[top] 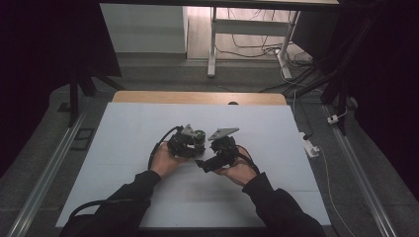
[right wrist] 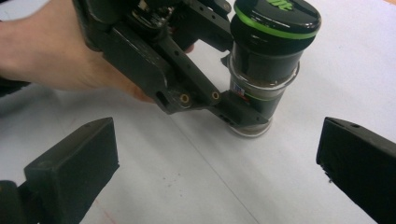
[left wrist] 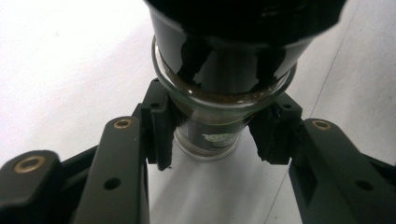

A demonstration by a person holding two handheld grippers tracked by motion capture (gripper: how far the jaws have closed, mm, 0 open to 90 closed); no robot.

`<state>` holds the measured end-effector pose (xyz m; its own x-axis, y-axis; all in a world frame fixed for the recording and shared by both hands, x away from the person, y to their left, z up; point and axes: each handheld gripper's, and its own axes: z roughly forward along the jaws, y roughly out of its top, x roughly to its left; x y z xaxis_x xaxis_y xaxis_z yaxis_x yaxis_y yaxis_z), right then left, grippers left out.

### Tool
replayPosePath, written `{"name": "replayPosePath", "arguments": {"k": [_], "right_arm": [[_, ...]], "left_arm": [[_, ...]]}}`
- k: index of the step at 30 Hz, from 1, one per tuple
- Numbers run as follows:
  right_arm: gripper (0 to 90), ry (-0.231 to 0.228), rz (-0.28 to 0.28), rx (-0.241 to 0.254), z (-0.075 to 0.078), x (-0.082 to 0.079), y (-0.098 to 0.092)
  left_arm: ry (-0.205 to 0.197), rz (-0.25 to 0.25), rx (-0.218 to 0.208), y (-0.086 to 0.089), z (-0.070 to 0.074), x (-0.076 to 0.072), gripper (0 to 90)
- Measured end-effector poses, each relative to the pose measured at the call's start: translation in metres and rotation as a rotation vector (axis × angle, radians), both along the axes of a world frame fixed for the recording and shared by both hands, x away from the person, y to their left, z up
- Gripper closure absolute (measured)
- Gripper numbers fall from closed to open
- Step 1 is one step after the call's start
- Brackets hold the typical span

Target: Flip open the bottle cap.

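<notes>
glass jar with a black, green-ringed lid (right wrist: 261, 70) stands clenched low in the left gripper (left wrist: 212, 135); bring the released right gripper (right wrist: 219, 163) squarely round the lid before squeezing, then twist gently

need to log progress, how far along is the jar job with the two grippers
Done: the left gripper is shut on the lower glass body of the jar, which stands upright on the white table. In hand: the right gripper is open, its jaws spread wide with the jar ahead of them, touching nothing. Left: the black lid with its green ring sits on the jar; probably that is next, though I can't be sure.
</notes>
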<state>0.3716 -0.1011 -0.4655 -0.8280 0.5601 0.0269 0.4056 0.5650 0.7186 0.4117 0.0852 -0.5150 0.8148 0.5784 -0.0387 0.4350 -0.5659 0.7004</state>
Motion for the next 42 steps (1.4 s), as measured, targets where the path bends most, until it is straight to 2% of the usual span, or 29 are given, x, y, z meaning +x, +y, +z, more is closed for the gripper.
{"name": "replayPosePath", "arguments": {"k": [1,2,3,5,6,9,10,11,12,14,15,16,18,19,20,33,38,42], "right_arm": [[8.2,-0.008,-0.004,0.005,0.001,0.000,-0.001],[8.2,-0.008,-0.004,0.005,0.001,0.000,-0.001],[17.3,-0.016,0.006,0.014,0.003,0.001,-0.002],[25.8,-0.028,0.009,0.023,0.005,0.003,-0.004],[25.8,-0.028,0.009,0.023,0.005,0.003,-0.004],[39.1,-0.029,0.007,0.030,0.008,0.004,-0.006],[43.5,-0.029,0.013,0.032,0.009,0.005,-0.006],[51.5,-0.023,0.023,0.022,0.010,0.006,-0.006],[51.5,-0.023,0.023,0.022,0.010,0.006,-0.006],[60.0,-0.012,0.035,0.020,0.010,0.009,-0.005],[68.2,-0.002,0.048,0.021,0.010,0.011,-0.004],[72.0,0.000,0.051,0.020,0.010,0.011,-0.004],[75.3,-0.002,0.059,0.016,0.010,0.013,-0.003],[83.3,0.004,0.067,0.022,0.010,0.015,-0.003],[87.4,0.006,0.072,0.025,0.010,0.016,-0.002],[89.5,0.032,0.049,0.045,0.012,0.027,0.004],[89.5,0.030,0.061,0.046,0.012,0.027,0.005],[89.5,0.024,0.051,0.067,0.016,0.027,0.004]], "left_arm": [[0.000,0.000,0.000,0.000,0.000,0.000,53.9],[0.000,0.000,0.000,0.000,0.000,0.000,53.9],[0.000,0.001,0.000,0.000,0.000,0.000,53.9],[0.000,0.001,-0.001,0.000,0.000,0.000,53.9],[0.000,0.000,-0.001,0.000,0.000,0.000,53.9],[-0.001,0.001,-0.001,0.000,0.000,0.000,53.9],[-0.001,0.001,-0.002,0.000,0.000,0.000,53.9],[-0.001,0.001,-0.002,0.000,0.000,0.000,53.9],[-0.001,0.002,-0.003,0.000,0.000,0.000,53.9],[-0.001,0.002,-0.002,0.000,0.000,0.000,53.9],[-0.002,0.002,-0.002,0.000,0.000,0.000,53.9],[-0.003,0.003,-0.002,0.000,-0.001,0.000,53.9],[-0.003,0.002,-0.002,0.000,-0.001,0.000,53.9],[-0.003,0.004,-0.004,0.000,-0.001,-0.001,53.9],[-0.003,0.002,-0.001,0.000,-0.001,-0.001,53.9],[-0.006,0.008,-0.010,-0.001,-0.001,-0.001,54.0],[-0.006,0.006,-0.006,0.000,-0.001,-0.001,54.0],[-0.010,0.011,-0.010,-0.001,-0.001,-0.001,54.0]]}}
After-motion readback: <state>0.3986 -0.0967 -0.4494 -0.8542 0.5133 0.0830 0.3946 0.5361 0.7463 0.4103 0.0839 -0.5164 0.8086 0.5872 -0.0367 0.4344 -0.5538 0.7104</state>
